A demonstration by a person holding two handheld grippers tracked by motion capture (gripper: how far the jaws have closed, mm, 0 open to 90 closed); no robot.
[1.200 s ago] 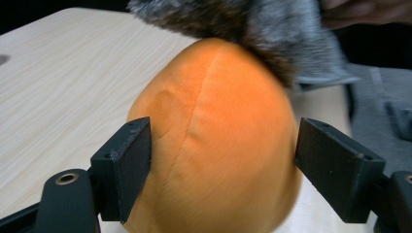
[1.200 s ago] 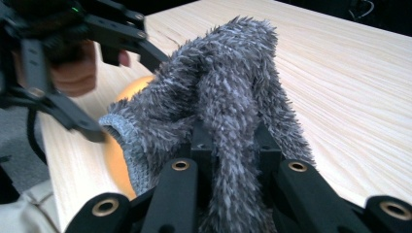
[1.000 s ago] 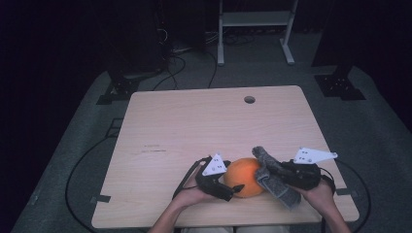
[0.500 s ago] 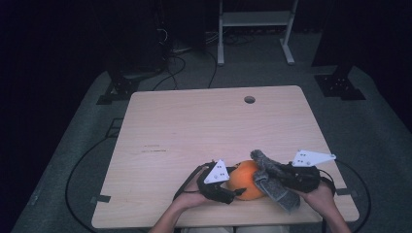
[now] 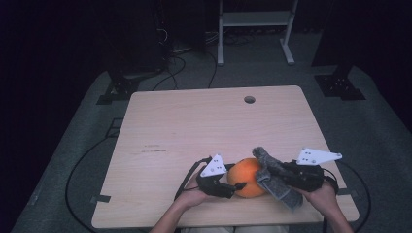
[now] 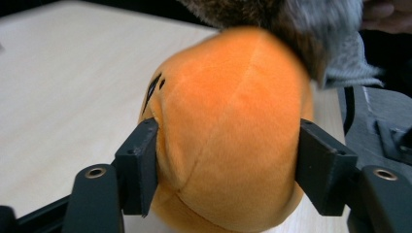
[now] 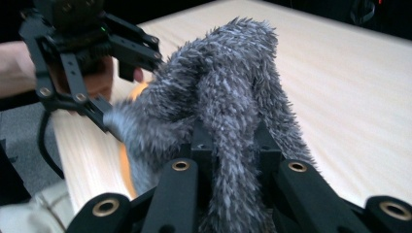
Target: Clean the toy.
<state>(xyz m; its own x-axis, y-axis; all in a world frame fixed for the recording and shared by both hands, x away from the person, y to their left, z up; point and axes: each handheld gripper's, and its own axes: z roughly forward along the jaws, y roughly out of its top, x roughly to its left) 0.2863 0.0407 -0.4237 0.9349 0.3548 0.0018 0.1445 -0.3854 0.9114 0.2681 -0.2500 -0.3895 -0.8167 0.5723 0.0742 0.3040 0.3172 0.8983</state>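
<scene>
Dark carpet and cables surround our pale wooden desk (image 5: 194, 131), which has a round cable hole (image 5: 249, 99) near its far edge. At the near edge sits an orange plush ball (image 5: 245, 175), rounded, soft and seamed, with small black stitched marks on one side. Draped against its right side is a shaggy grey plush cloth (image 5: 274, 179) with spiky fur. Most of the desk beyond the ball lies open; the ball itself is close to the near edge, between our two hands.

Our left hand-held gripper (image 5: 233, 187) reaches in from the left, its jaws having just been closing; they now press on both flanks of the ball, denting the plush. Our right hand-held gripper (image 7: 228, 145) comes in from the right, lying low, jaws clamped tight on a fold of the grey cloth. Both forearms enter from the near edge.
</scene>
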